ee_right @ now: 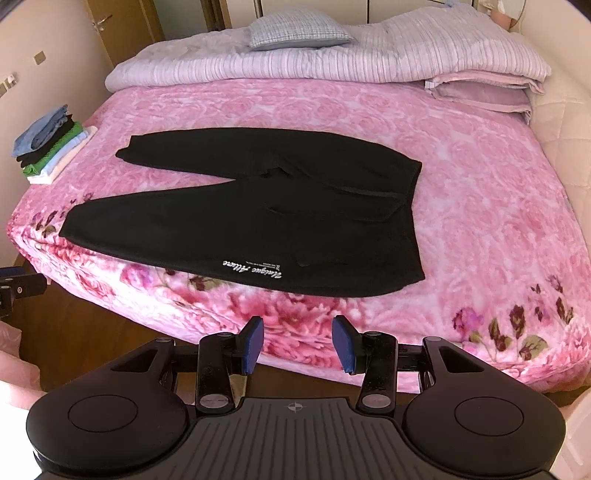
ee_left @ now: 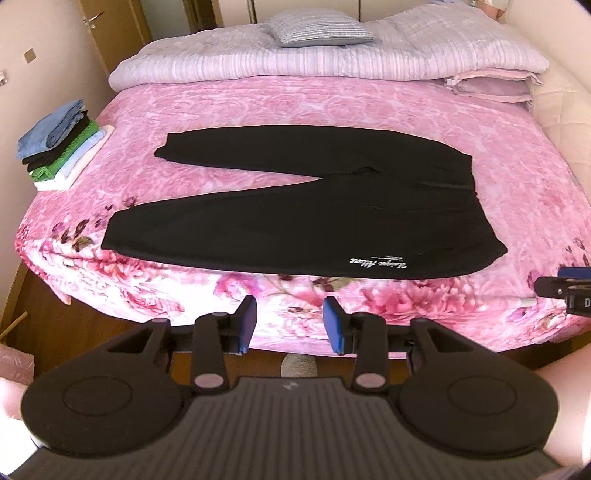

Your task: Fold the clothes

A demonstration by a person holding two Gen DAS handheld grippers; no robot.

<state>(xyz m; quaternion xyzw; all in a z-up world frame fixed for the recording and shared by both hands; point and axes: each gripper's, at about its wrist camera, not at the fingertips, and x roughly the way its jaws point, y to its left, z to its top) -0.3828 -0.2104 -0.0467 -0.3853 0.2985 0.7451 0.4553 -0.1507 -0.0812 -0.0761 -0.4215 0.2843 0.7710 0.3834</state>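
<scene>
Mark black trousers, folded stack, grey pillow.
black trousers (ee_left: 295, 229), left wrist view, near leg.
folded stack (ee_left: 62, 147), left wrist view, side of the pile.
grey pillow (ee_right: 295, 31), right wrist view, top face.

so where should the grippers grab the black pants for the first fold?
Probably the near leg of the black pants, one gripper at its cuff, one at the waistband corner, coming from the bed's near edge. The pants lie flat, legs splayed, so that leg can lift over the far one.

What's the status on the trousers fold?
Left gripper and right gripper open, empty. Black trousers flat on bed, unfolded. Nothing in the way.
</scene>
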